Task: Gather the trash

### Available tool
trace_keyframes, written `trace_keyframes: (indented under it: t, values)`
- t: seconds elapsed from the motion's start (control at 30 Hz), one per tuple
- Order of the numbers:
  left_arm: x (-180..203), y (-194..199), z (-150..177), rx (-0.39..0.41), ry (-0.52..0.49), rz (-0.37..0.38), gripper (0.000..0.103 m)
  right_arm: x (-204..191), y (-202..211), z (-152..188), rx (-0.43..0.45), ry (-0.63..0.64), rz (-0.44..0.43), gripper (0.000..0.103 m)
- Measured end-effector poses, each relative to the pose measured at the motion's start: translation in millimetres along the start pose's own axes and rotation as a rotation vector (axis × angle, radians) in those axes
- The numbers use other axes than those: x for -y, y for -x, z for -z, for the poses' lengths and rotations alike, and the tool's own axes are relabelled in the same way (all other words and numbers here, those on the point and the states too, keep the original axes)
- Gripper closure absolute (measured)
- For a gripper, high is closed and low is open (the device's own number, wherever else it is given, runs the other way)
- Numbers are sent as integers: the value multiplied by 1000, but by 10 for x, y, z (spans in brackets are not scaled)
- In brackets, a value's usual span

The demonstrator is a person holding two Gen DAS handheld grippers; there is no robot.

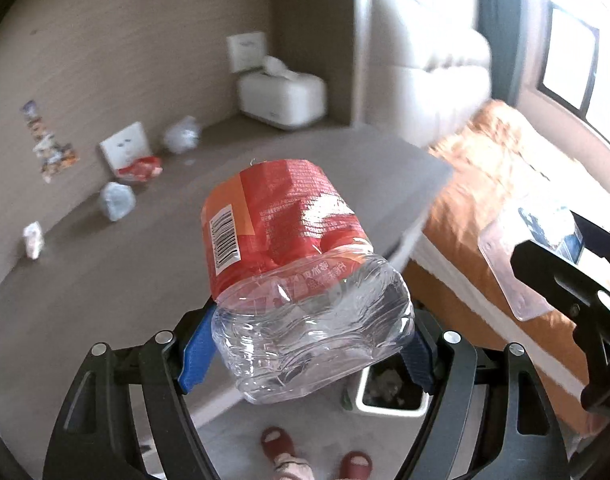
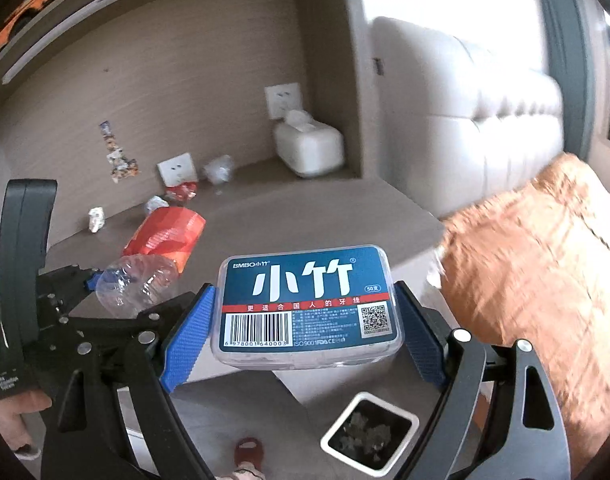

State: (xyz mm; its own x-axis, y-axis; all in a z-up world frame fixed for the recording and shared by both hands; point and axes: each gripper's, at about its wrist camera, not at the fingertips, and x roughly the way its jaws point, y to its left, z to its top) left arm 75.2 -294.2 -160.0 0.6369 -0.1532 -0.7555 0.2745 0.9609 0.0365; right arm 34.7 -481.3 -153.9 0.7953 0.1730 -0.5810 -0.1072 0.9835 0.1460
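Left claw (image 1: 305, 352) grips a crushed bottle (image 1: 293, 264), right claw (image 2: 305, 328) a floss box (image 2: 307, 304); bin (image 2: 371, 436) waits lower frame, scraps (image 1: 115, 200) left on tabletop (image 1: 105, 280).

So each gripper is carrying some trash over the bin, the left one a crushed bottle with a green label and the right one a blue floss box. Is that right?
Nearly. The crushed bottle in the left gripper has a red and orange label, not green, as the left wrist view shows. The right gripper does hold the blue floss box, with the bin below.
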Motion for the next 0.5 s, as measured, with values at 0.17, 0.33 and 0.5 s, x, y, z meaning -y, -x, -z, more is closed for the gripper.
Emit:
trace_keyframes:
  t: [0.17,0.33,0.5]
  values:
    - [373,-135,129,-32,-79,49,28,278,2,220,-36,-57,34,17]
    - [633,-320,236,-65,-141,86,27,482,-64,413,-76,-101,66,17]
    - [822,-573,388,-100,-196,136,27,672,-198,617,-113,-138,92,17]
